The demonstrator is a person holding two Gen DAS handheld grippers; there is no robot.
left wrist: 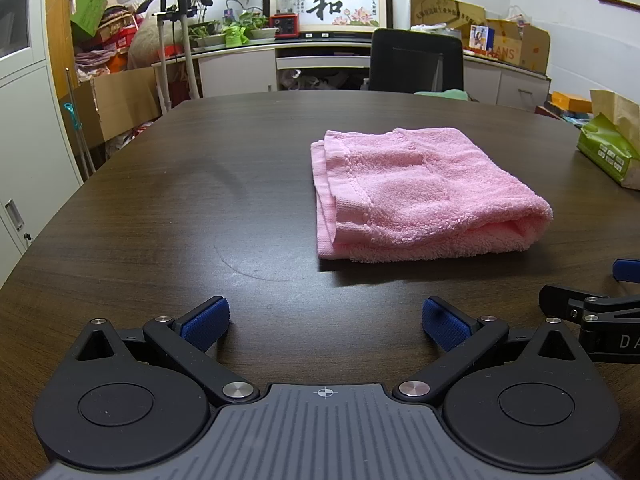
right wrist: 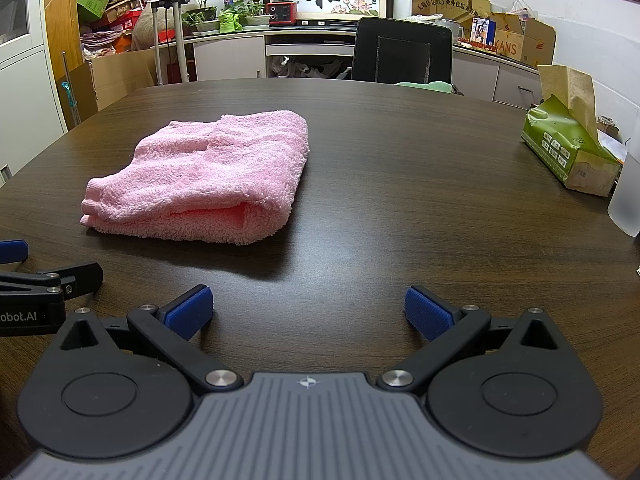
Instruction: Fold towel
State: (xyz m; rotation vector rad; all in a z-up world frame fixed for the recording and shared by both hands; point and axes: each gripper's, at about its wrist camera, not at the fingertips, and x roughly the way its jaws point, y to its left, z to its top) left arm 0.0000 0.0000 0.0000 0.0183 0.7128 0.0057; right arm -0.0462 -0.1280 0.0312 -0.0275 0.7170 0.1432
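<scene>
A pink towel lies folded into a thick rectangle on the dark wooden table. In the right wrist view the towel sits ahead and to the left. My left gripper is open and empty, low over the table, short of the towel's near left corner. My right gripper is open and empty, short of the towel and to its right. Each gripper shows at the edge of the other's view: the right one and the left one.
A green tissue box with brown paper sticking out lies at the table's right edge, with a frosted cup near it. A black office chair stands at the far side. Cabinets, boxes and plants line the back wall.
</scene>
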